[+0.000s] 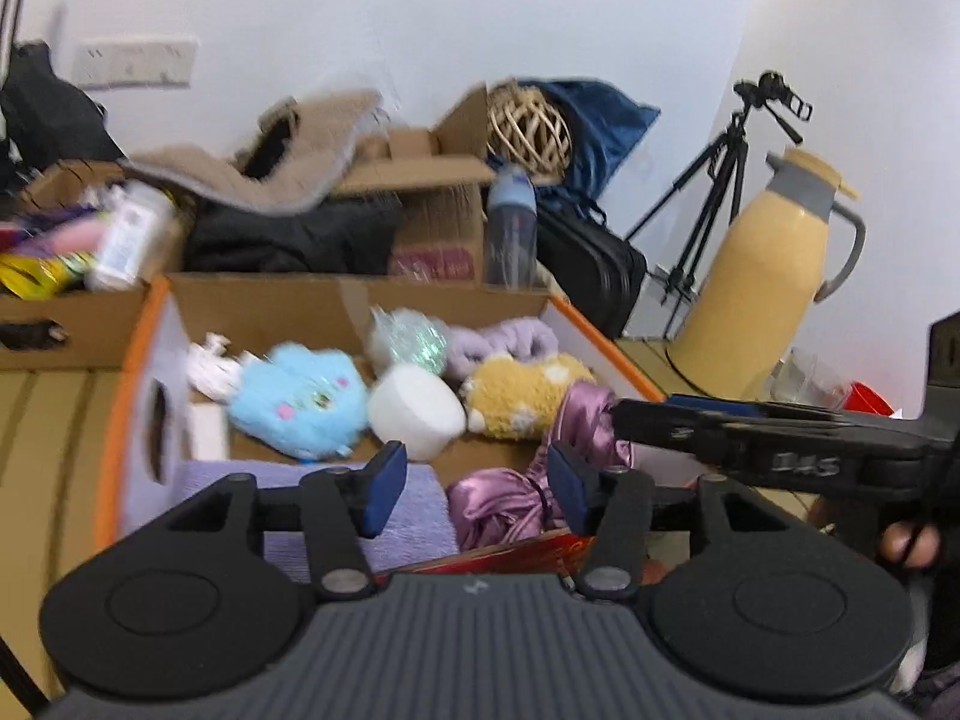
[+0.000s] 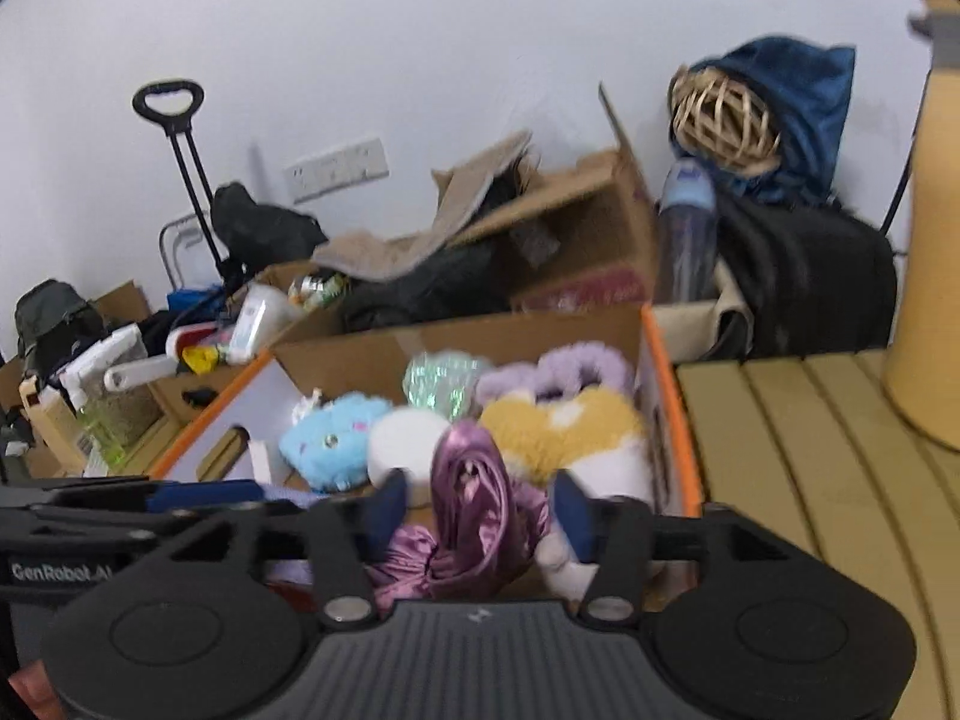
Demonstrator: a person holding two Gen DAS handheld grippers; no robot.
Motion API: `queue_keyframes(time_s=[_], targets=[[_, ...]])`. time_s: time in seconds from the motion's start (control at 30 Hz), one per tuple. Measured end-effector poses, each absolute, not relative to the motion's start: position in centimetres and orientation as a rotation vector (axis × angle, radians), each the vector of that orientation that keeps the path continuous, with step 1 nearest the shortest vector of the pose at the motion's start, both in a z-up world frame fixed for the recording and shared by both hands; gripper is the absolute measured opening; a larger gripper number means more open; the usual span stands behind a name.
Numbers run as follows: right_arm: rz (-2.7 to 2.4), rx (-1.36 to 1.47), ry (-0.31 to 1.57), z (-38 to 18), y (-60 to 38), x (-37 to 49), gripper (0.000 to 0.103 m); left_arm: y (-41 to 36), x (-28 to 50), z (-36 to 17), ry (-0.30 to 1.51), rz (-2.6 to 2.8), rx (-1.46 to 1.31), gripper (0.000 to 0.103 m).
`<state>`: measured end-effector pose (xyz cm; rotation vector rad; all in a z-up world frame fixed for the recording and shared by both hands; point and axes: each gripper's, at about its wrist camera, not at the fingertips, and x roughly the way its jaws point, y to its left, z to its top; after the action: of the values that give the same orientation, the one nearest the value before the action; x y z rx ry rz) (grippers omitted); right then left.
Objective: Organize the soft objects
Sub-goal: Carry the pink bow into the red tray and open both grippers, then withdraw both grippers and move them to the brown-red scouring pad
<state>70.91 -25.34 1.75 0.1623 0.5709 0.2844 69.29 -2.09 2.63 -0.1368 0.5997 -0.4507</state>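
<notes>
Purple satin cloth (image 2: 474, 516) partly hidden behind right hand-held gripper (image 2: 474, 507).

1. Left hand-held gripper (image 1: 474, 489) stands open, pads clear of everything, above the box (image 1: 360, 300)
2. Box holds a blue plush (image 1: 300, 402), white roll (image 1: 417, 411), yellow plush (image 1: 522, 393), purple satin cloth (image 1: 510, 498)
3. Right hand-held gripper (image 1: 636, 414) reaches in from the right

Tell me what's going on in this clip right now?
A person holds two grippers over an orange-edged cardboard box of soft things. Both the left gripper and the right gripper are open and hold nothing. A shiny purple satin cloth lies bunched at the near end of the box, between the right gripper's spread fingers. Behind it sit a blue plush, a yellow plush and a white roll.
</notes>
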Motion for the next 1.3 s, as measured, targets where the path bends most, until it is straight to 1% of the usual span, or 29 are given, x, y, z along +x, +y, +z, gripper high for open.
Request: queue_keyframes(time_s=[0.1, 0.27, 0.33, 0.4, 0.43, 0.5, 0.57, 0.6, 0.67, 0.7, 0.77, 0.9, 1.0, 1.2, 1.3], targets=[[0.297, 0.168, 0.529, 4.3, -26.1, 69.0, 0.064, -1.2, 66.7, 5.6, 0.553, -0.424, -0.123, 0.057], [0.274, 0.167, 0.447, 9.2, -27.8, 64.1, 0.065, 0.0, 60.2, 9.2, 0.469, -0.387, -0.106, 0.068], [0.279, 0.158, 0.416, 10.7, -28.4, 61.4, 0.066, 0.1, 56.7, 9.7, 0.432, -0.355, -0.081, 0.072], [0.284, 0.136, 0.386, 11.5, -28.8, 58.1, 0.067, 0.1, 53.1, 9.5, 0.408, -0.344, -0.071, 0.073], [0.288, 0.127, 0.374, 11.6, -28.9, 56.6, 0.070, 0.1, 51.2, 9.2, 0.399, -0.342, -0.074, 0.074], [0.300, 0.105, 0.361, 11.4, -29.1, 53.0, 0.072, -0.1, 47.6, 8.4, 0.381, -0.328, -0.071, 0.076], [0.308, 0.078, 0.353, 10.8, -29.1, 49.7, 0.074, -0.5, 43.9, 7.3, 0.364, -0.306, -0.070, 0.081], [0.312, 0.066, 0.352, 10.2, -29.0, 47.8, 0.075, -0.7, 42.3, 6.7, 0.365, -0.295, -0.072, 0.081], [0.327, 0.056, 0.346, 9.1, -29.1, 44.6, 0.081, -1.1, 39.5, 5.7, 0.368, -0.278, -0.073, 0.084], [0.332, 0.056, 0.346, 8.3, -29.1, 42.9, 0.082, -1.2, 38.3, 5.2, 0.374, -0.271, -0.081, 0.085], [0.334, 0.070, 0.340, 6.8, -29.2, 39.8, 0.092, -1.3, 35.9, 3.9, 0.392, -0.269, -0.090, 0.086], [0.346, 0.074, 0.409, 2.9, -28.6, 35.3, 0.093, -1.4, 33.1, 2.3, 0.446, -0.265, -0.095, 0.086], [0.327, 0.101, 0.444, 1.3, -28.6, 33.1, 0.093, -1.5, 31.9, 1.8, 0.455, -0.267, -0.093, 0.086], [0.302, 0.103, 0.440, 0.6, -28.5, 31.0, 0.092, -2.0, 31.1, 2.1, 0.433, -0.293, -0.086, 0.086], [0.296, 0.115, 0.433, 0.7, -28.7, 31.3, 0.092, -2.1, 31.7, 1.7, 0.447, -0.299, -0.098, 0.086]])
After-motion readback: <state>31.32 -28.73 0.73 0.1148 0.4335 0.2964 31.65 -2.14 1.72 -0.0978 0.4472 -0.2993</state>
